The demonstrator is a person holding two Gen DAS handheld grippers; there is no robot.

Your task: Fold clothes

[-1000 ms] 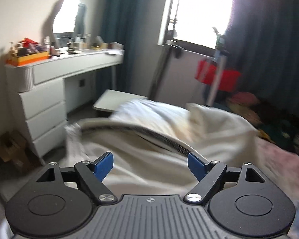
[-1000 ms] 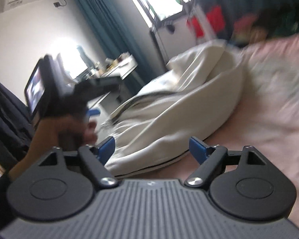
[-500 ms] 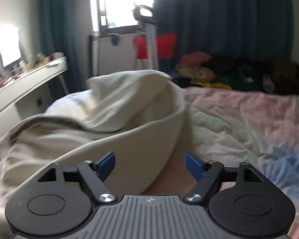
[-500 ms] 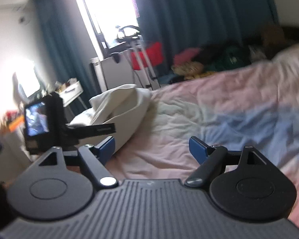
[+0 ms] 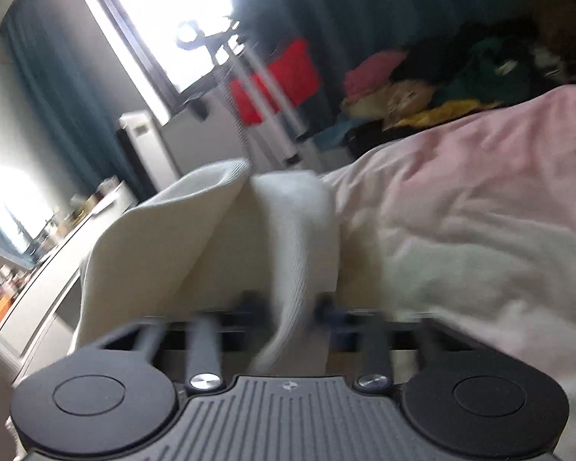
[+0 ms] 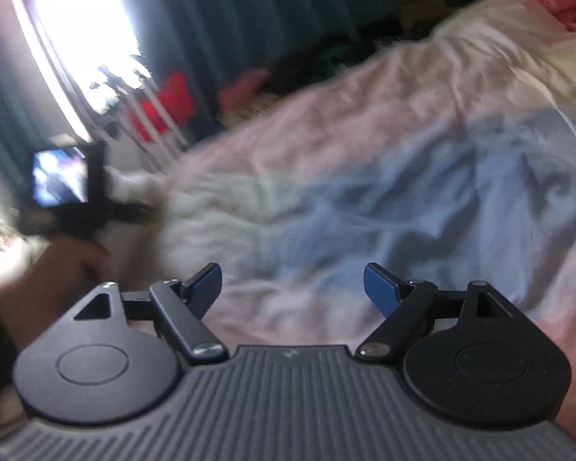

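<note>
Left wrist view: your left claw (image 5: pixel 288 309) is blurred, its fingers drawn close with a fold of the cream garment (image 5: pixel 226 238) running between them, so it looks clamped on the cloth. That garment rises in a bunched heap just ahead, at the left near edge of the bed (image 5: pixel 480 199) with its pink cover.

Right wrist view: your right claw (image 6: pixel 292 282) is spread wide, nothing between its blue pads (image 6: pixel 380 288), over the pink and blue bedding. Far left, your left hand (image 6: pixel 57 269) holds the other tool beside the pale garment.
</note>
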